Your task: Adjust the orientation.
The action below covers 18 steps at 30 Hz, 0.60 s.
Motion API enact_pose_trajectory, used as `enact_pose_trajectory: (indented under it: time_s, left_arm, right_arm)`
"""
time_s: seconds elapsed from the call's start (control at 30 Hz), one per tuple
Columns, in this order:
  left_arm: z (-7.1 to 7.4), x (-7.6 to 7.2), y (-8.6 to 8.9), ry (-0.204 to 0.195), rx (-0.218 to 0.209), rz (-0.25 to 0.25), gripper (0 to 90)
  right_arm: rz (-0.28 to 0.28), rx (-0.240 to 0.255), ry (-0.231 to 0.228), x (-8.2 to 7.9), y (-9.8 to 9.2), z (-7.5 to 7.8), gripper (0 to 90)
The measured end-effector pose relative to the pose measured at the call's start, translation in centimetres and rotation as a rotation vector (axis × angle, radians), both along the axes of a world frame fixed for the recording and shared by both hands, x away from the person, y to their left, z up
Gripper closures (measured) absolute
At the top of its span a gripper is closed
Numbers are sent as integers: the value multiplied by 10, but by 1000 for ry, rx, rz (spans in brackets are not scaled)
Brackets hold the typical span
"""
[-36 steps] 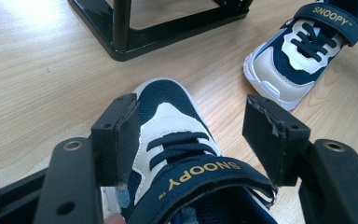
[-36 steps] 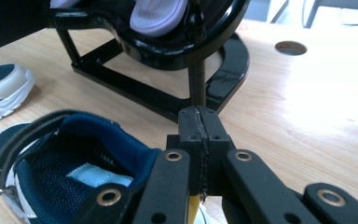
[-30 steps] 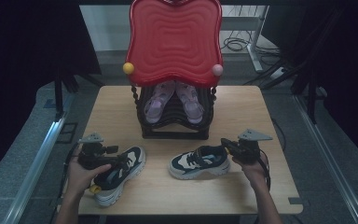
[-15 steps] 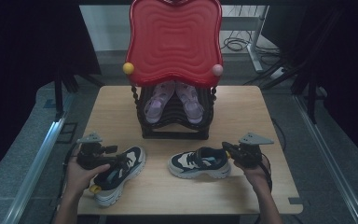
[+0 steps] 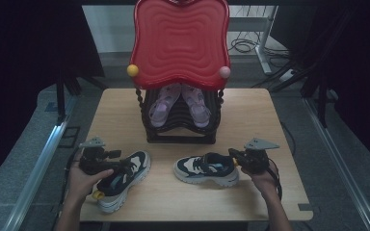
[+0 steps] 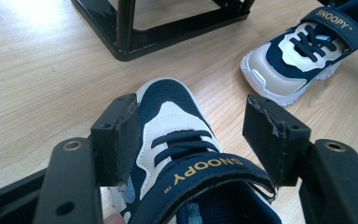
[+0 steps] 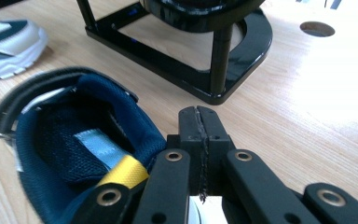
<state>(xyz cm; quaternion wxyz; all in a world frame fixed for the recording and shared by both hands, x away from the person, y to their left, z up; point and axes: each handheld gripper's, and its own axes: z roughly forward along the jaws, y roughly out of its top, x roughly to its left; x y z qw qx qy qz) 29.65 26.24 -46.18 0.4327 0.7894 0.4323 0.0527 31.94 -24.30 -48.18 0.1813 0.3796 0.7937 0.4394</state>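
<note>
Two navy-and-white SNOOPY sneakers lie on the wooden table (image 5: 250, 110). The left sneaker (image 5: 120, 180) points away from me, and my left gripper (image 5: 118, 163) stands open over its strap. In the left gripper view the jaws straddle that sneaker (image 6: 177, 140), the left pad (image 6: 123, 135) against its side and the right pad (image 6: 270, 135) apart from the toe. The right sneaker (image 5: 206, 169) points left. My right gripper (image 5: 235, 160) sits at its heel. In the right gripper view it (image 7: 199, 123) is shut with nothing between the jaws, just right of the sneaker's collar (image 7: 88, 135) and yellow pull tab (image 7: 123, 172).
A black rack (image 5: 180, 130) stands mid-table behind the sneakers, holding purple sandals (image 5: 178, 103) under a red wavy tray (image 5: 180, 43). Its base (image 7: 191, 74) is close ahead of my right gripper. Dark curtains and floor cables surround the table.
My right gripper has drifted slightly toward the table's near edge, staying at the right sneaker's heel. The left gripper and left sneaker have not moved.
</note>
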Motion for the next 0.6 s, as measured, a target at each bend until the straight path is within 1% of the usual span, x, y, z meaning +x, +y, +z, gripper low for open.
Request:
enact_pose_trajectory:
  time_s: [0.23, 0.4, 0.6]
  left_arm:
    - [0, 0, 1, 2, -1, -1, 369]
    - [1, 0, 4, -2, -7, 5, 369]
    - [1, 0, 5, -1, -7, 4, 368]
  right_arm:
    - [20, -6, 0, -7, -2, 0, 900]
    - [24, -16, 0, -12, -2, 1, 900]
    - [23, -14, 8, -20, -4, -3, 900]
